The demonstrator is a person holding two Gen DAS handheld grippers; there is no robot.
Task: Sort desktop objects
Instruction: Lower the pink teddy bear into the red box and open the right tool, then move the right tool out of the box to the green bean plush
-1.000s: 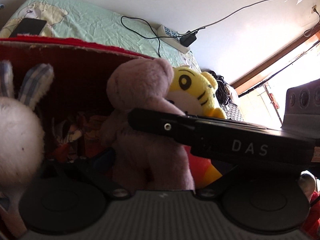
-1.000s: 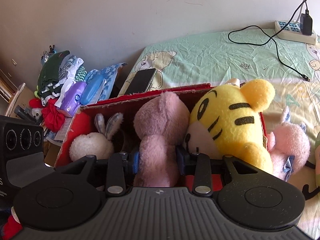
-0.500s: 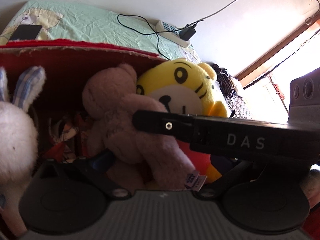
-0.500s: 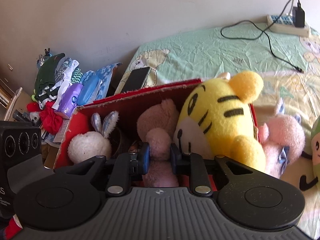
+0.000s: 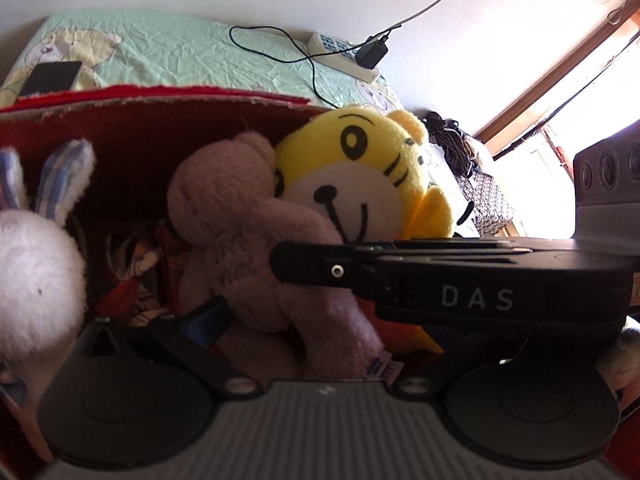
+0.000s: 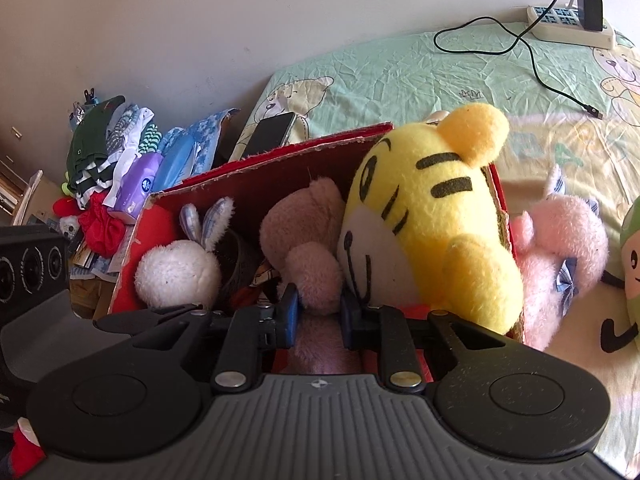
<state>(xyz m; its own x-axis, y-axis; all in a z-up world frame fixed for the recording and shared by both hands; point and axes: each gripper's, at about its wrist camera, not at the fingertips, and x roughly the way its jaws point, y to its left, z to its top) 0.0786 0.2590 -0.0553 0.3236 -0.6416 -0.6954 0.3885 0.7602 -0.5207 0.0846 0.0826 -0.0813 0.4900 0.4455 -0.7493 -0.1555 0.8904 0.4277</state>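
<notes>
A pink teddy bear lies tipped in the red cardboard box, between a white bunny and a yellow tiger plush. My right gripper is shut on one of the bear's limbs, its blue pads pressing both sides. In the left wrist view the bear leans against the tiger, and the right gripper's black housing crosses in front. My left gripper stands wide open around the bear's lower body. Its right fingertip is hidden behind that housing.
The box sits on a green bedsheet with a phone, a power strip and its cable. A pink plush and a green plush lie right of the box. Clothes and tissue packs pile up at the left.
The right gripper's pads have closed in on the bear's limb. The bear has sunk lower into the box and tipped left, uncovering more of the tiger's face.
</notes>
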